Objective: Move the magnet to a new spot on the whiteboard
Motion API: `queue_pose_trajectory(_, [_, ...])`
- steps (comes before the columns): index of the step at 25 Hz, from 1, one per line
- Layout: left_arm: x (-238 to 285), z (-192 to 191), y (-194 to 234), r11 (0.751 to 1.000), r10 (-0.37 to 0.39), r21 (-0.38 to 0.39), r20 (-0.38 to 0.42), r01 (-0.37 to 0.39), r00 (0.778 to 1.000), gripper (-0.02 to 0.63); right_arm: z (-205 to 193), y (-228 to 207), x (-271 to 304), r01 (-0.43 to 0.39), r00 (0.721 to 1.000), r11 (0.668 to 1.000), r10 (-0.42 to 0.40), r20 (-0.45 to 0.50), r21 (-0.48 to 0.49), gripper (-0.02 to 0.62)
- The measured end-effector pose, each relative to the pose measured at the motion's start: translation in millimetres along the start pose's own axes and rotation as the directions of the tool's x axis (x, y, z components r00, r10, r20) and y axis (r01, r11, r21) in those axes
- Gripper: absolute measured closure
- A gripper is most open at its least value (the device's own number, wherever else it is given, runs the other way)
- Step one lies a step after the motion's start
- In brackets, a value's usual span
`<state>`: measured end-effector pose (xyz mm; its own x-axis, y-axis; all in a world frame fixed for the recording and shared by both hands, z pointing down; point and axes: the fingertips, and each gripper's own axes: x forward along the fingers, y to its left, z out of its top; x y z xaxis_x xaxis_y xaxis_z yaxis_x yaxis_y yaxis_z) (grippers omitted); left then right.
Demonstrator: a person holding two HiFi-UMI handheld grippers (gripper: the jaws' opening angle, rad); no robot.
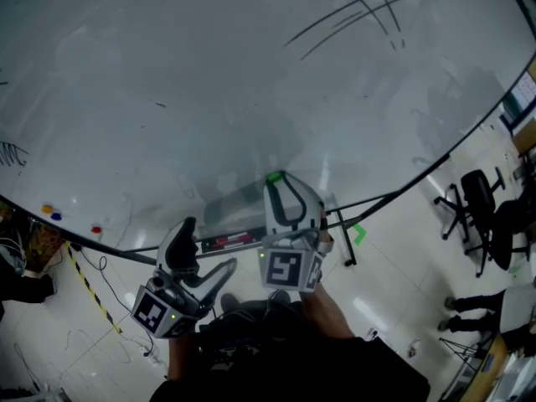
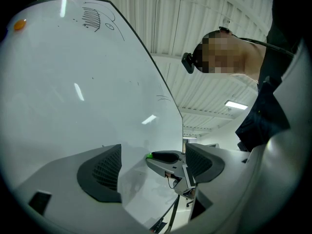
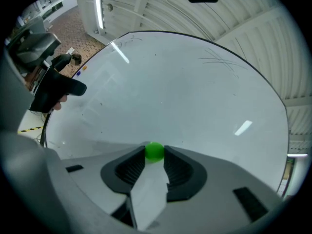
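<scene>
The likeliest slip from here, I judged, was the small green magnet (image 3: 155, 151) squirting out of the right claw (image 3: 155, 155), since only the very tips had it and a tilted pull against its hold on the whiteboard (image 3: 195, 91) could roll it free. That claw gripped the magnet, set just to its width with both pads touching its sides, the magnet sitting between the tips against the board straight ahead. The left claw (image 2: 153, 152) hung wide open and empty, off to the right claw's left, touching nothing.
</scene>
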<state>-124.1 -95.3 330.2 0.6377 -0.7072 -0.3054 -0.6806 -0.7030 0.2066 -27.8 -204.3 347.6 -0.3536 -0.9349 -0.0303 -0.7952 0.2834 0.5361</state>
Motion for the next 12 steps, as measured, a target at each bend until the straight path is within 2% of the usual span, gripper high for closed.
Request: queue_pose_trajectory(12, [4.5, -1.6, -7.8, 1.0, -0.016, -0.022, 0.004, 0.016, 1.0, 0.199, 9.6, -14.5, -25.8, -0.041, 0.998, 0.995, 0.036, 0.056, 0.095, 0.445])
